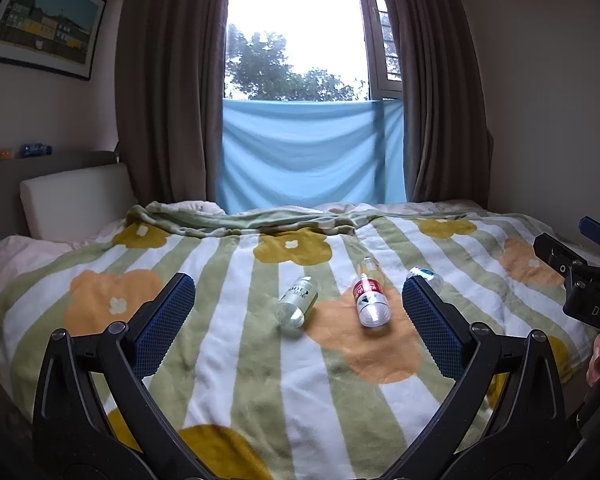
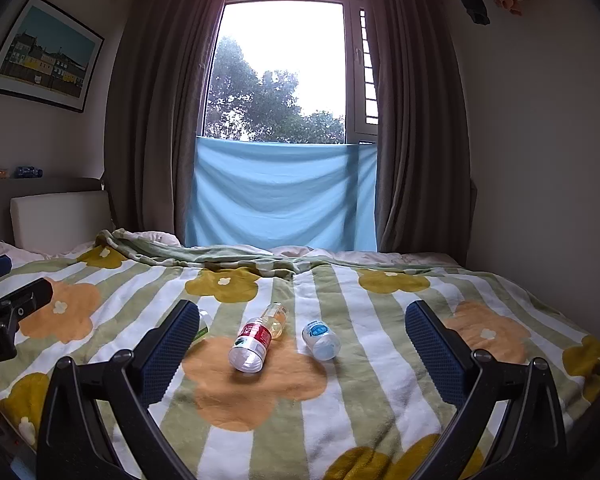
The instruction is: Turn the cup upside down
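Note:
No cup shows in either view. Several small clear plastic bottles lie on their sides on the flowered blanket (image 1: 228, 344). One has a green label (image 1: 297, 300), one a red label (image 1: 370, 300) (image 2: 252, 342), one holds yellow liquid (image 1: 370, 268) (image 2: 277, 317), and one has a blue label (image 1: 426, 275) (image 2: 321, 338). My left gripper (image 1: 298, 296) is open and empty, above the blanket in front of the bottles. My right gripper (image 2: 300, 324) is open and empty, also short of the bottles. The green-label bottle (image 2: 204, 325) is mostly hidden behind the right gripper's left finger.
The bed fills the lower half of both views, with a white headboard cushion (image 1: 76, 200) at the left. Brown curtains (image 1: 168, 100), a window and a hanging blue cloth (image 1: 312, 156) stand behind. The right gripper's body (image 1: 580, 280) sits at the left view's right edge.

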Demonstrator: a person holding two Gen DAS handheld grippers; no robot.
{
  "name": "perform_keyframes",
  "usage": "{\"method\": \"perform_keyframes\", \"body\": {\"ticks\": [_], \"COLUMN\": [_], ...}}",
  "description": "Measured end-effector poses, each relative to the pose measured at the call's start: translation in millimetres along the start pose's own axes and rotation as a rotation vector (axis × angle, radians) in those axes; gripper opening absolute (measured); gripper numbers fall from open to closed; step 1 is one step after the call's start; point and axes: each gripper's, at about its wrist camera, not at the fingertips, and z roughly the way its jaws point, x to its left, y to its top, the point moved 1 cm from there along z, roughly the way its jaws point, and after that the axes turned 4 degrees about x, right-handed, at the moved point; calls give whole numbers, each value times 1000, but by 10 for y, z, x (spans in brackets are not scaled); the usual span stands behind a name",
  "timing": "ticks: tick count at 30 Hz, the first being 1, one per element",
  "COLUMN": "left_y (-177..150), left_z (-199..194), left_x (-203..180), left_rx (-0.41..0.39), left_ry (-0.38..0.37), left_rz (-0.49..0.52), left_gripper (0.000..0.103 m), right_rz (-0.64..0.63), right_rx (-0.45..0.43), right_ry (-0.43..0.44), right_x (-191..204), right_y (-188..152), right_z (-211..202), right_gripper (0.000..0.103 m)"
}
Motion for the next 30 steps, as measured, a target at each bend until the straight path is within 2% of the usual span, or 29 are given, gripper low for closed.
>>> {"method": "perform_keyframes", "body": {"ticks": [30], "left_y": [-37], "left_z": [9], "left_x": [91], "left_rx": [10], "left_ry": [3], "left_rz": [-37], "left_gripper": [103], "right_rz": [-6], "right_rx": [-5], "right_ry": [3], "right_x": [113], "right_y": [0], "right_z": [-31], "right_gripper": [103]}}
